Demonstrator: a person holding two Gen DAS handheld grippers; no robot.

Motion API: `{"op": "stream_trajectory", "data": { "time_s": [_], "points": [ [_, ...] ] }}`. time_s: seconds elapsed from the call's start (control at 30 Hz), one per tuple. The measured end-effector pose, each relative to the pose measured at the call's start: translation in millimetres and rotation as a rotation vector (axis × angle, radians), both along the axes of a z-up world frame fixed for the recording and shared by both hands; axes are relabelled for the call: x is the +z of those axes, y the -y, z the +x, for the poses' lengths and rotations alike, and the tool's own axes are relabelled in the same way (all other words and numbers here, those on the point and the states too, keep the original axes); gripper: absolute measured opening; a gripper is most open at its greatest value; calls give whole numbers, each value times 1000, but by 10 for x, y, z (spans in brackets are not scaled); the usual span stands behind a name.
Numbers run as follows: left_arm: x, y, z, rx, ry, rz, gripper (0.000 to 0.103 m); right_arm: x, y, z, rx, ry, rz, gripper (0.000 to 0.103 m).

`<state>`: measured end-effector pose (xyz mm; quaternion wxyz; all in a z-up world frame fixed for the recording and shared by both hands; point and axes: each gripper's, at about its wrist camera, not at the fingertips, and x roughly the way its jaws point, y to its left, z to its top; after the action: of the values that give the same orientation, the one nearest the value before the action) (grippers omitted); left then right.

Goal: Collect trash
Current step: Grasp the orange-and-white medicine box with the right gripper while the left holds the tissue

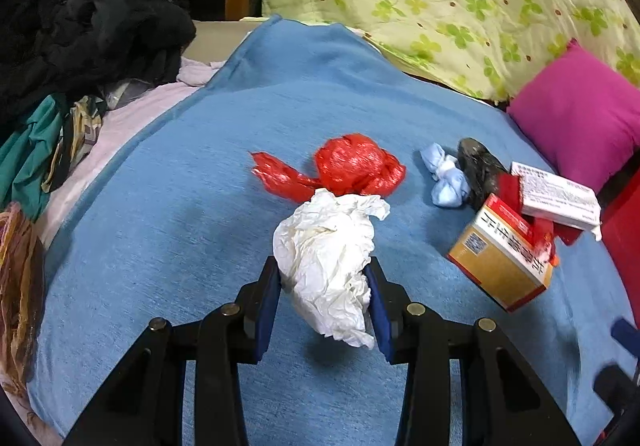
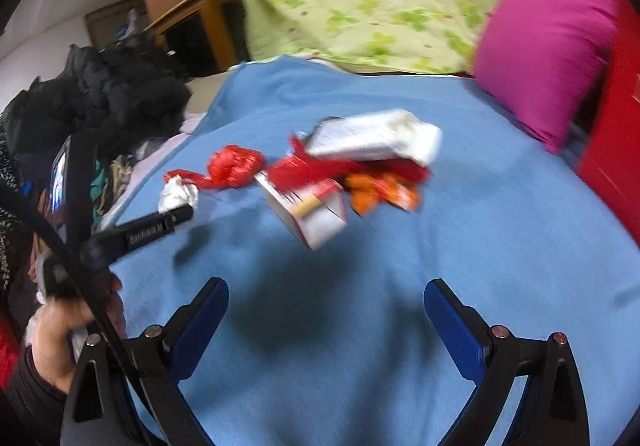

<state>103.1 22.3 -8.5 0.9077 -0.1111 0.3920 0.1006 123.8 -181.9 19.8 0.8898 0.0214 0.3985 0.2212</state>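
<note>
In the left wrist view, the left gripper is at the bottom middle of the frame, and its jaws are pulled in close around a crumpled white paper. Both blue pads press on the sides of the paper, and the paper is lifted a little over the blue blanket, with its shadow under it. The paper is wrinkled all over and puffs out above and below the jaws. Just behind it, in the middle of the frame, lies a red plastic bag. To the right are a small blue cloth knot, a yellow and red box and a white box. In the right wrist view, the right gripper is at the bottom, its jaws wide apart with nothing between them, only blanket below.
</note>
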Motion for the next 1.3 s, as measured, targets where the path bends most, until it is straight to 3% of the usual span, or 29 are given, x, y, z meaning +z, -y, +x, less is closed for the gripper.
{"op": "stream_trajectory", "data": {
  "time_s": [0.27, 0.43, 0.53, 0.63, 0.7, 0.83, 1.23, 1.3],
  "points": [
    [-39, -84, 72, 15, -14, -35, 43, -98, -394, 659, 67, 8, -21, 100],
    [-46, -101, 105, 20, -13, -43, 43, -174, -520, 841, 73, 10, -30, 100],
    [-32, -150, 95, 43, -8, -45, 43, -189, -600, 755, 154, -36, 56, 100],
    [-9, -341, 44, 128, 1, -59, 43, -131, -637, 575, 261, -78, 185, 100],
    [-16, -467, 8, 192, -4, -66, 43, -86, -574, 492, 252, -79, 211, 100],
    [-17, -589, -41, 264, -5, -73, 43, -96, -483, 472, 165, -54, 127, 100],
    [-22, -595, -27, 273, -16, -62, 43, -312, -877, 606, 102, -46, -41, 100],
    [-25, -595, -18, 271, -18, -62, 43, -397, -886, 665, 92, -64, -45, 94]
  ]
}}
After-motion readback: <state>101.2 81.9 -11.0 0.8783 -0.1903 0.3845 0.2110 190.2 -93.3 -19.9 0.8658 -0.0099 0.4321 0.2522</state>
